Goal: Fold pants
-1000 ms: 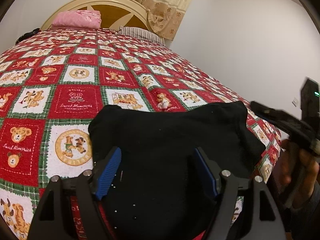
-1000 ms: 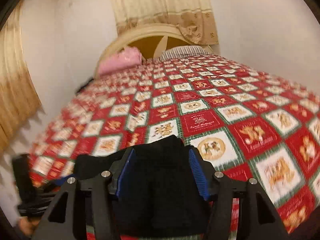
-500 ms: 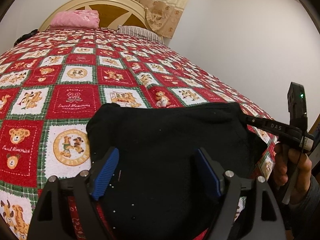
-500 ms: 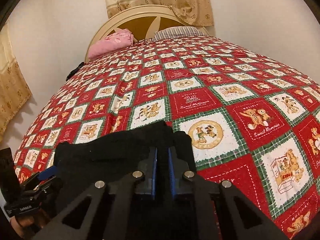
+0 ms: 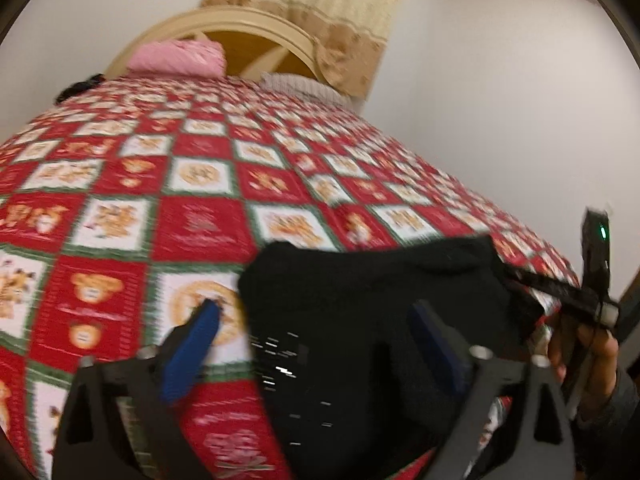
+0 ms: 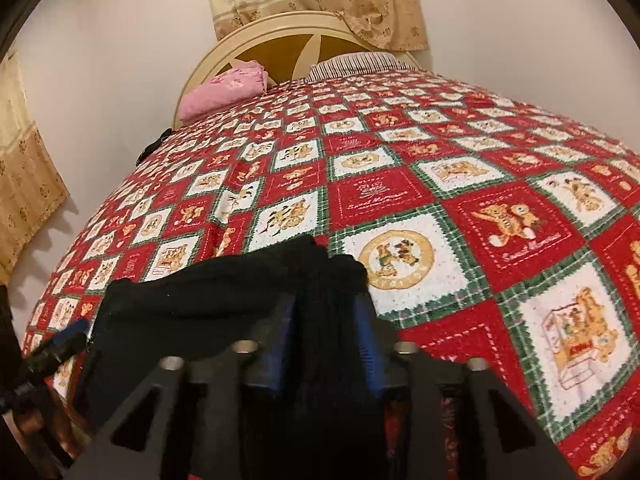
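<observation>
On one quilt (image 6: 500, 208), one black pants (image 6: 224, 300); two pillows (image 6: 224, 92).

Pants (image 6: 224, 300): black matt knit cloth, lint-flecked. Bedspread (image 6: 460, 184): nubbly printed cloth. Left hand-held gripper (image 5: 316, 336): matt black plastic, ribbed blue pads (image 5: 192, 344), bright metal screws. Headboard (image 6: 280, 36): smooth painted wood.

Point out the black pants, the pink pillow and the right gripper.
black pants (image 5: 360, 300): left wrist view, middle of the dark fabric.
pink pillow (image 6: 224, 92): right wrist view, its top face.
right gripper (image 6: 326, 344): right wrist view, between its blue fingertips, on gathered fabric.
</observation>
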`<state>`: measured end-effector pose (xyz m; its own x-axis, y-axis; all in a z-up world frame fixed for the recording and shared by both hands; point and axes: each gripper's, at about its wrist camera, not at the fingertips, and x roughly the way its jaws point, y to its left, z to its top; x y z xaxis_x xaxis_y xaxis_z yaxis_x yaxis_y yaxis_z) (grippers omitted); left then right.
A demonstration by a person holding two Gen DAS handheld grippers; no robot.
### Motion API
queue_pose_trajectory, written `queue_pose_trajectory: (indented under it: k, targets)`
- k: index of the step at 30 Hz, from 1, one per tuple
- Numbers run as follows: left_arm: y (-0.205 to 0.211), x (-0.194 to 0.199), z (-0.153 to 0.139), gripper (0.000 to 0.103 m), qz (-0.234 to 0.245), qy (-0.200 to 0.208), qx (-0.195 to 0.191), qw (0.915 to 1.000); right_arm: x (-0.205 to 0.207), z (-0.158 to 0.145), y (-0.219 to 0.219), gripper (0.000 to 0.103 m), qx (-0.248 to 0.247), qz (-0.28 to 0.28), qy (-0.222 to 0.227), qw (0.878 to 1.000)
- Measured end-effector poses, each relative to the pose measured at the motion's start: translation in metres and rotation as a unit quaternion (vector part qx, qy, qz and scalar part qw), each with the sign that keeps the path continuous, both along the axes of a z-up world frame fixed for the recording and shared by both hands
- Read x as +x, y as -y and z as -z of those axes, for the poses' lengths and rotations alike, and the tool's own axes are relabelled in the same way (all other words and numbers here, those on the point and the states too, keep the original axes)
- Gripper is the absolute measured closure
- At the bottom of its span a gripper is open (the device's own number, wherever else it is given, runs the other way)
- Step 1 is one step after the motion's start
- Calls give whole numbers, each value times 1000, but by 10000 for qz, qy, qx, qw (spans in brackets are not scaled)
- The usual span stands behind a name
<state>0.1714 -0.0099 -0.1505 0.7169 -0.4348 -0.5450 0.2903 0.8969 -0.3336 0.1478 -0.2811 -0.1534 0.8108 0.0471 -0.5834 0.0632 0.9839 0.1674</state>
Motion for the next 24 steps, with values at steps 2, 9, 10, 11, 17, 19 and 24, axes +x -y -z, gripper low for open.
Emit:
queue_pose_trajectory:
  k: [2,9,10,11,17,19,24]
  targets:
    - [-6,5,4,1,-14,-104,-94,9999,-4,0,0,34,-29,-9,21,10000]
    - [-2,12,18,1,87,-383,-134,9991,-12,7,1,34,-36,-196,-22,9998]
    - [-1,12,18,1,104,-397,-139,9991,-11,8,4,34,81,-215,-44,9997]
    - [-1,13,19,1,145,-450,-183,9987,-10,10,8,34,196,-229,-61,9995]
    - [2,22,26,1,353,-783,-351,9957,-5,13,13,34,279,-247,-8,9993]
    - [7,25,26,2,450,-821,-380,9949,-2,16,13,34,295,-247,16,9993]
    - [19,29,26,8,663,-904,-403,9929,1,23,22,35,636,-255,39,9976]
